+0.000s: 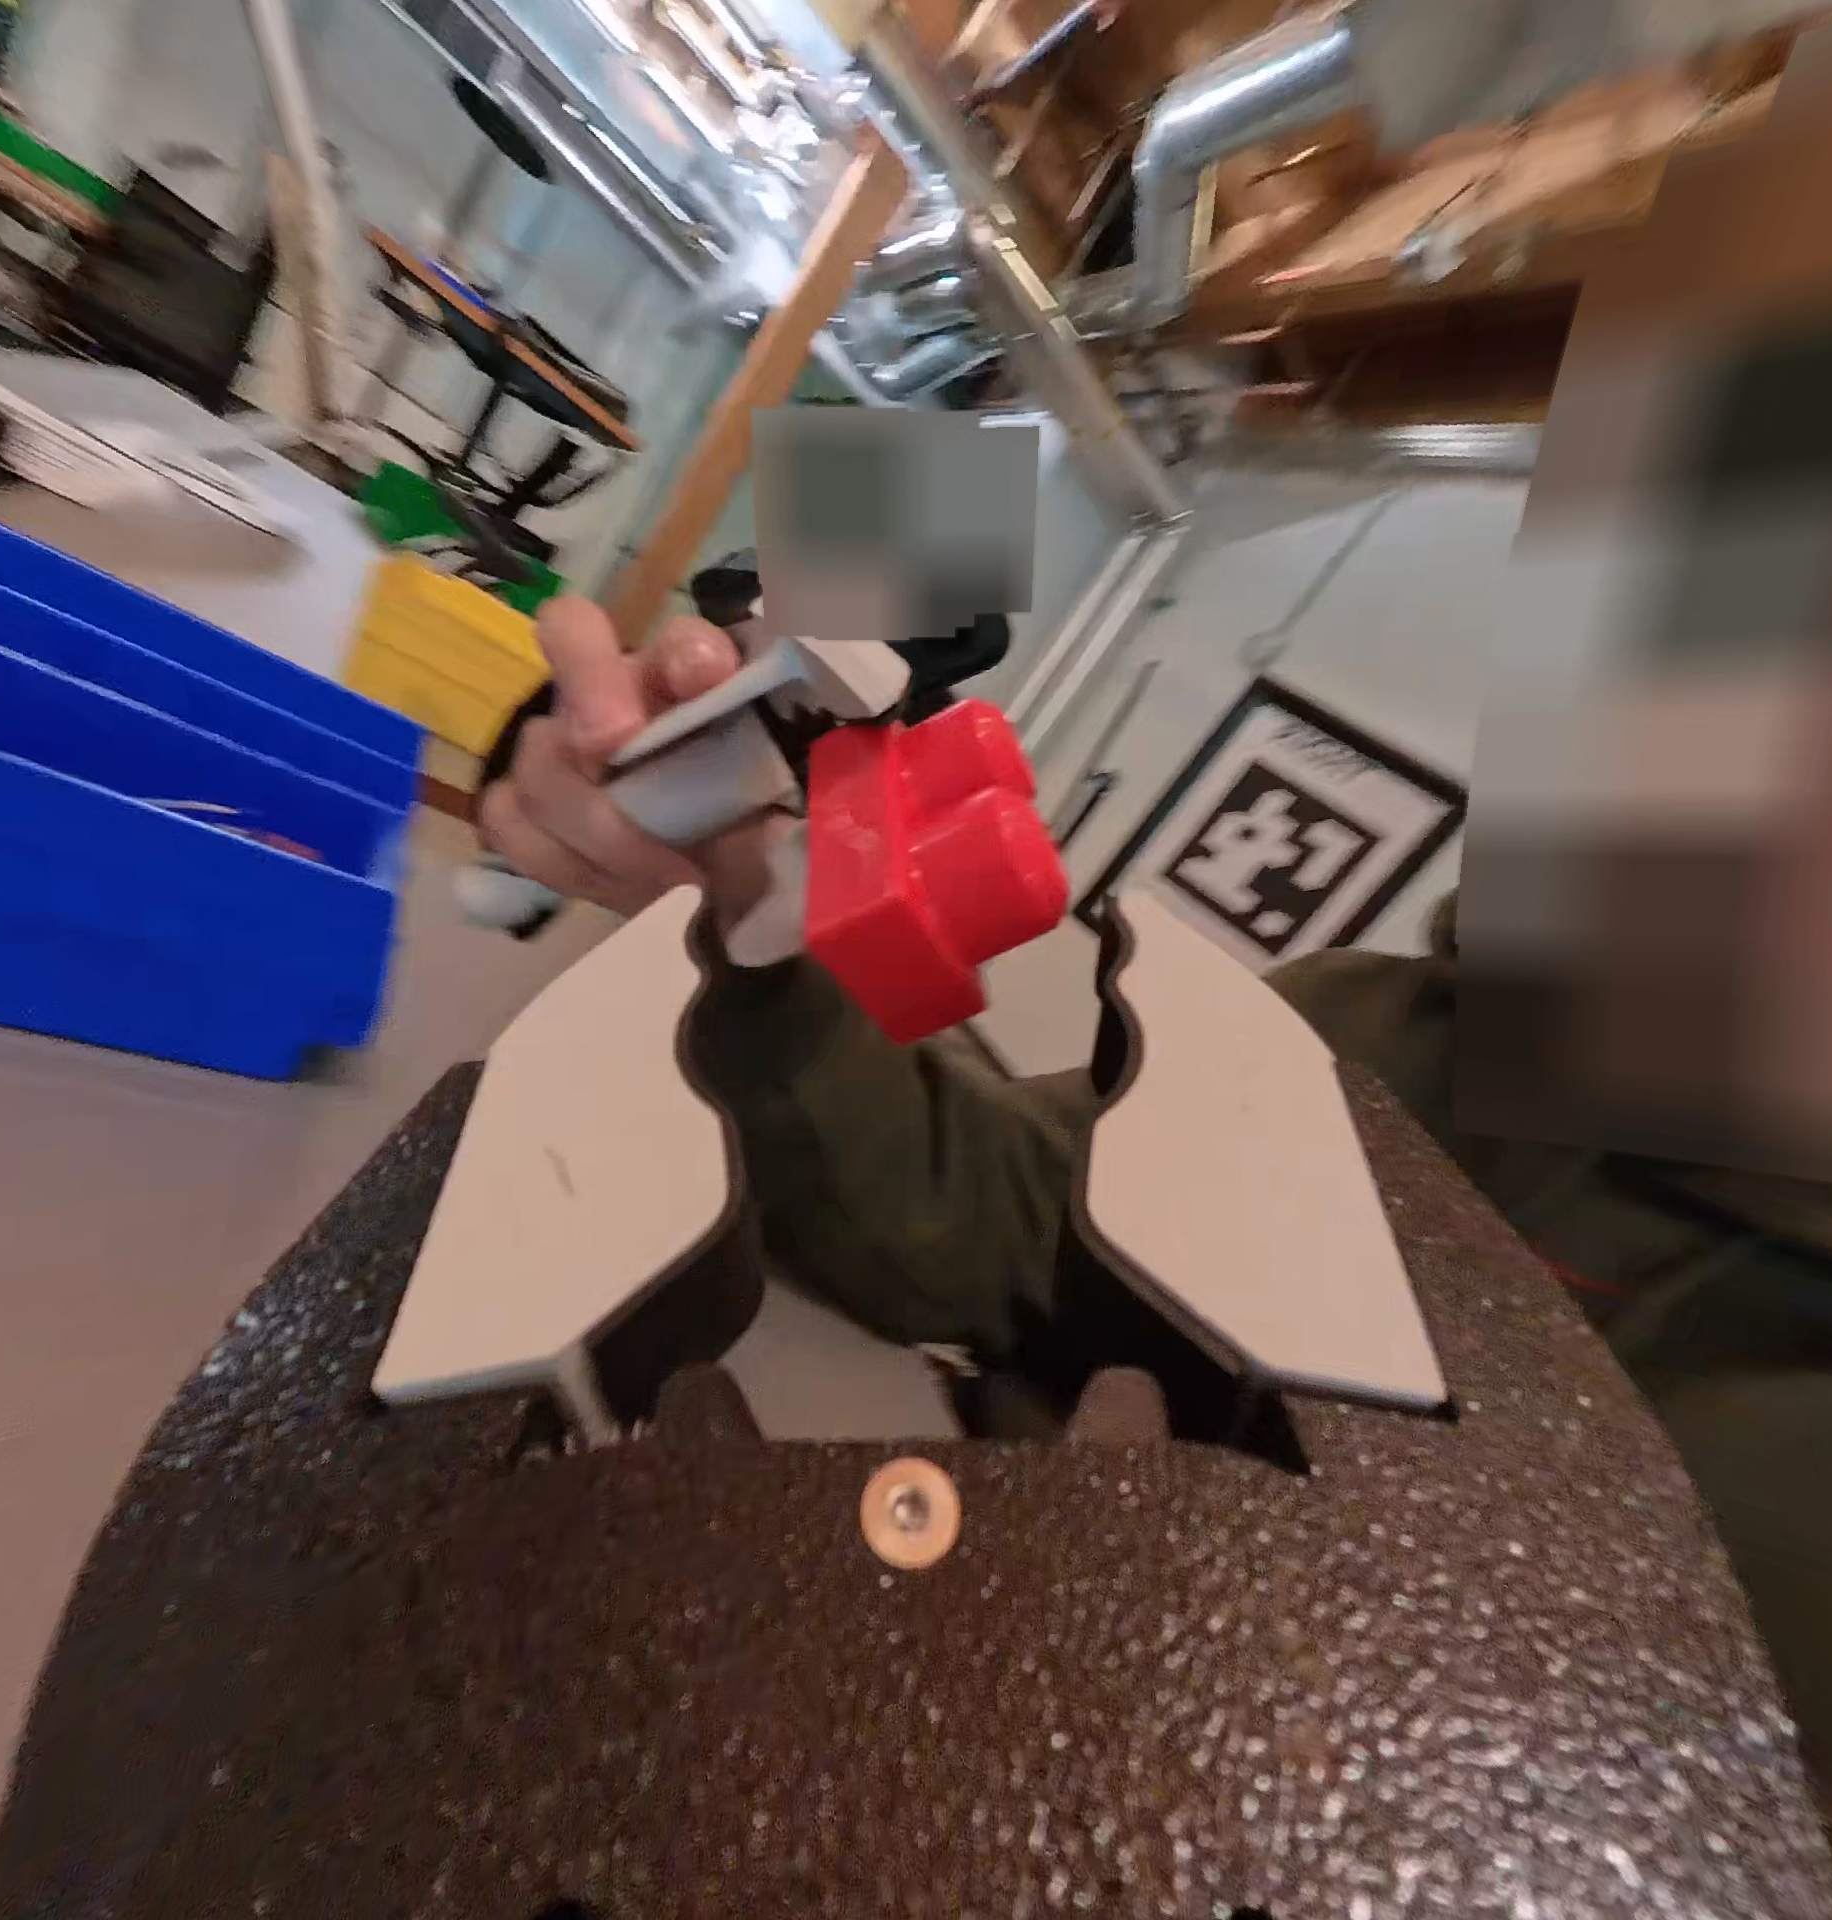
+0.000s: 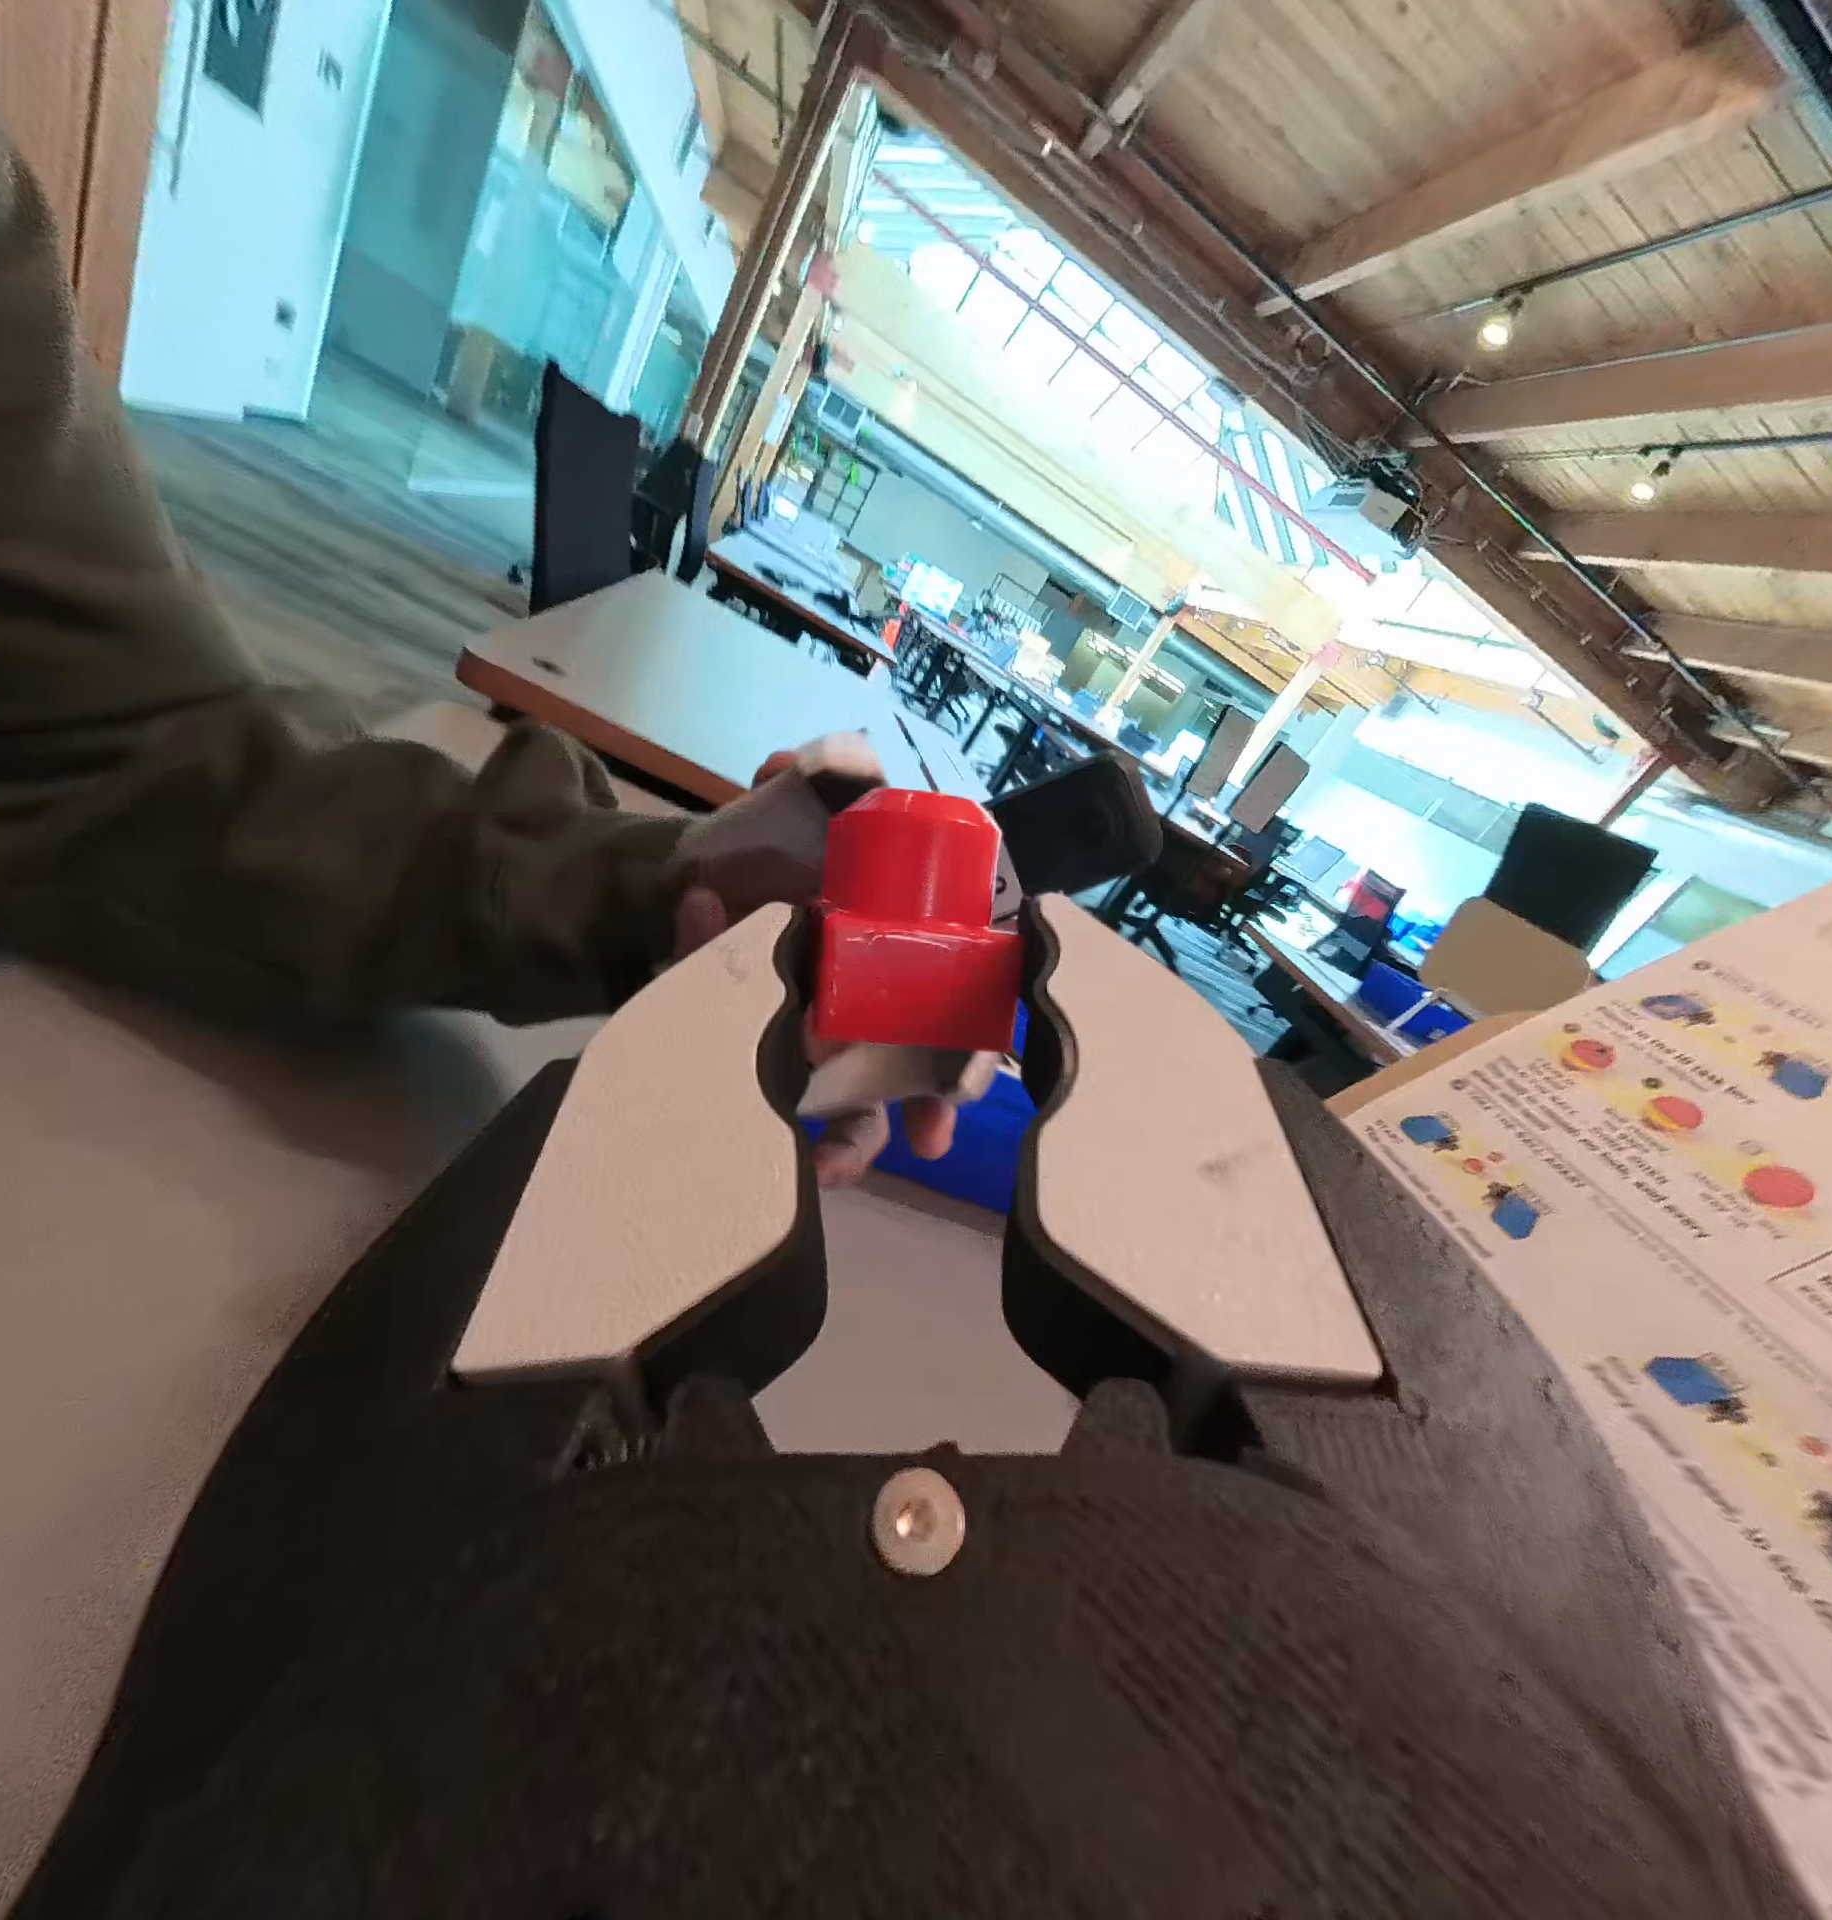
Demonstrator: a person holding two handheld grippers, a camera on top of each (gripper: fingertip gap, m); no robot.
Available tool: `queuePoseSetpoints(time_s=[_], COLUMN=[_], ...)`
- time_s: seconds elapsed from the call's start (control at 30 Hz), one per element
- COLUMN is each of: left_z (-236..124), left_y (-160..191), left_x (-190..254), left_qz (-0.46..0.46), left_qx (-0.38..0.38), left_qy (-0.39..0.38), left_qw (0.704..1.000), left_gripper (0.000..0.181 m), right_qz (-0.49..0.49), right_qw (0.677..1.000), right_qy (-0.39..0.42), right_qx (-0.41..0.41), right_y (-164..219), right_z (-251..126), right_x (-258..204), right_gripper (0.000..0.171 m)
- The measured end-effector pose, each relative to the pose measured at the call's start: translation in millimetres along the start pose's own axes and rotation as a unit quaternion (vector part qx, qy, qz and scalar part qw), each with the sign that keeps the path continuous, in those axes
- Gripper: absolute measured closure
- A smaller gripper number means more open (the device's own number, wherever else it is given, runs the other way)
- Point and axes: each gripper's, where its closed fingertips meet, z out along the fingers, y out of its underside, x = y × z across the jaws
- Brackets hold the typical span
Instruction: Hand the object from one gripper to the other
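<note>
Two grippers, one red toy brick (image 2: 907, 935).
Brick is clamped by right gripper (image 2: 910, 977) and presented studs-out; left gripper (image 1: 907, 940) is held agape to receive it.

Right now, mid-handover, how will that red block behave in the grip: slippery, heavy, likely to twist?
The red block looks like glossy, hard plastic, so probably stiff but somewhat slippery. It seems hollow-toy light. The right gripper pinches only its flat base, so the studded top could pivot if the open left gripper nudges it.

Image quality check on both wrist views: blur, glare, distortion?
Left wrist view: background streaked by motion blur, blue bins smeared, red block fairly sharp. Right wrist view: block crisp, skylights blown out, printed sheet soft, fisheye bends the beams.
</note>
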Motion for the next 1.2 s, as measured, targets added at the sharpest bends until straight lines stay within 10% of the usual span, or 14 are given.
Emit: queuePoseSetpoints(time_s=[0.43, 0.73, 0.97, 1.2], left_z=[-2.8, -34.3, -35.2, -34.1], left_y=[11.5, -20.8, -8.3, -5.9], left_x=[-25.7, -39.4, -31.2, -34.9], left_qz=[-0.035, 0.274, 0.316, 0.258], left_qx=[-0.01, 0.033, -0.015, -0.026], left_qy=[-0.015, -0.188, -0.169, -0.188], left_qw=[0.999, 0.943, 0.933, 0.947], left_gripper=[0.133, 0.136, 0.136, 0.115], right_qz=[-0.086, 0.281, 0.296, 0.187], right_qw=[0.987, 0.955, 0.952, 0.98], right_qy=[0.014, 0.067, 0.046, 0.027], right_qx=[-0.135, -0.059, -0.065, -0.07], right_y=[42.7, 39.4, 45.7, 40.9], right_z=[1.7, 12.0, 29.8, 24.8], right_x=[0.4, 28.2, 19.2, 15.1], right_gripper=[0.134, 0.087, 0.126, 0.126])
